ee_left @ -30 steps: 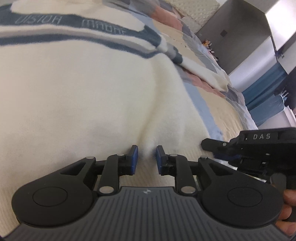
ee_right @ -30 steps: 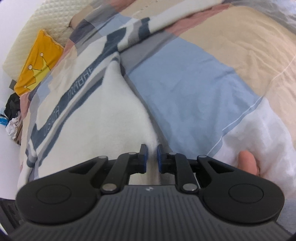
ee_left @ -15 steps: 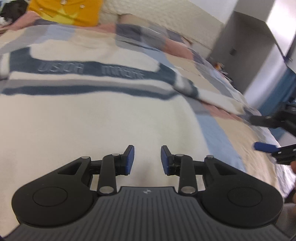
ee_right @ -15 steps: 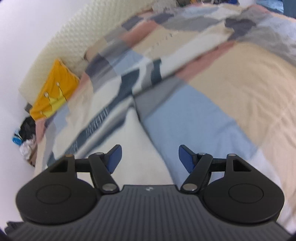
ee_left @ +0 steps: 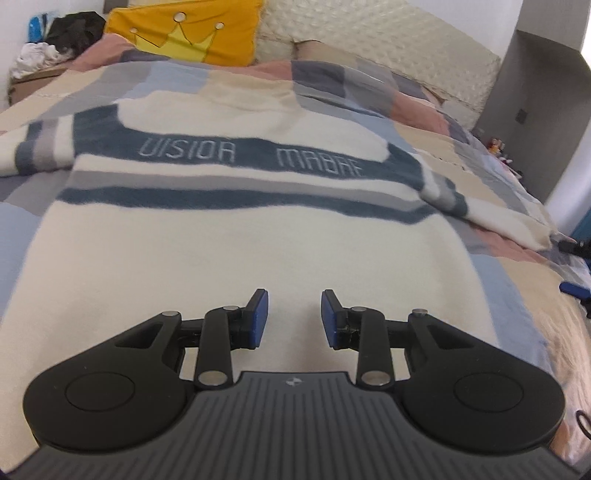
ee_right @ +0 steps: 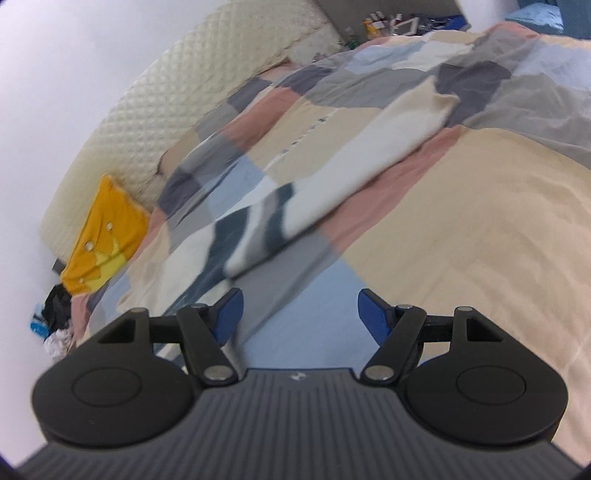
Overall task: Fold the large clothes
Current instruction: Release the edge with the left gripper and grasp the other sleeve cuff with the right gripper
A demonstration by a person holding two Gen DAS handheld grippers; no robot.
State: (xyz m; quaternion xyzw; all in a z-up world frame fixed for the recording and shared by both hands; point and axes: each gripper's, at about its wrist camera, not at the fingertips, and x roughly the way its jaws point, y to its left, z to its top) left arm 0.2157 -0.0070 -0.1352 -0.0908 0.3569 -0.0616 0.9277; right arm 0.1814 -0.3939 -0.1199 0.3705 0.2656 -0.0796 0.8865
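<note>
Item: cream knitted sweater [ee_left: 236,266], soft fuzzy weave, with dark blue and grey bands across the chest and pale lettering in the upper band; it lies spread flat across the middle of the left wrist view, collar toward the top of the frame, one sleeve running off to the left edge and one to the right. In the right wrist view that sleeve [ee_right: 354,166] stretches diagonally from lower left to upper right, cuff end uppermost. Support: bed with a patchwork duvet [ee_right: 480,229] of beige, pink, light blue and grey panels, lightly creased. Quilted cream headboard [ee_left: 388,44], diamond-stitched, at the top of the frame. Yellow cushion [ee_left: 188,33] with a crown motif and small round studs, propped against it at upper left. Heap of dark and white clothing [ee_left: 55,40] at the far upper left corner. Grey cabinet [ee_left: 535,96] at the right edge; white walls. Left claw [ee_left: 293,319]: black linkage arms, blue pads, parted a little over the lower body of the sweater, nothing gripped. Right claw [ee_right: 299,314]: same build, spread wide above a light blue panel beside the sleeve, released and empty.
</note>
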